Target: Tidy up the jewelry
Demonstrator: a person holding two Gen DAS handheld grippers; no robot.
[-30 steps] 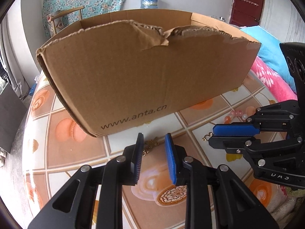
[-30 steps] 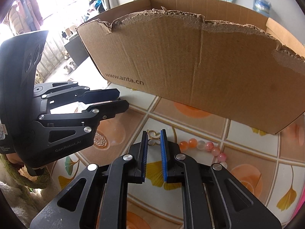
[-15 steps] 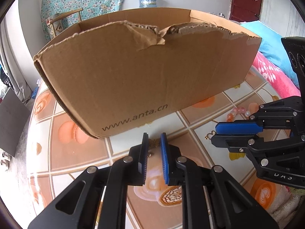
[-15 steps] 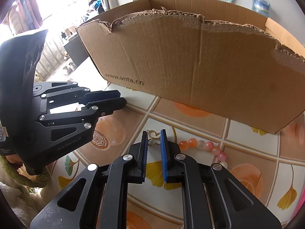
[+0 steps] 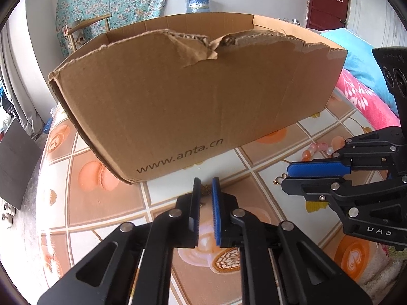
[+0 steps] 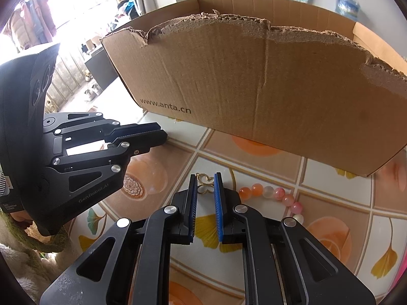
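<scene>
My left gripper (image 5: 205,184) points down at the patterned tablecloth (image 5: 106,203) just in front of the torn cardboard box (image 5: 190,101). Its jaws are closing, and a small gold ornament (image 5: 205,190) fills the narrow gap between the blue pads. My right gripper (image 6: 205,180) is shut on a gold clover-shaped piece (image 6: 206,184), whose loop also pokes out past the right gripper's tips (image 5: 279,179). A string of pink and orange beads (image 6: 272,194) lies on the cloth just right of the right gripper. The left gripper (image 6: 157,133) shows side-on, its fingers nearly together.
The box (image 6: 254,89) stands close ahead, its ragged wall blocking the view inside. A pink and blue blanket (image 5: 363,99) lies beyond the table's right edge. Fluffy fabric (image 6: 15,254) sits under the left tool. A chair (image 5: 86,29) and water jug (image 5: 198,3) stand behind.
The left gripper's jaws have narrowed from a wide gap to a slim one around the gold ornament. The right gripper and its gold piece have stayed as they were.
</scene>
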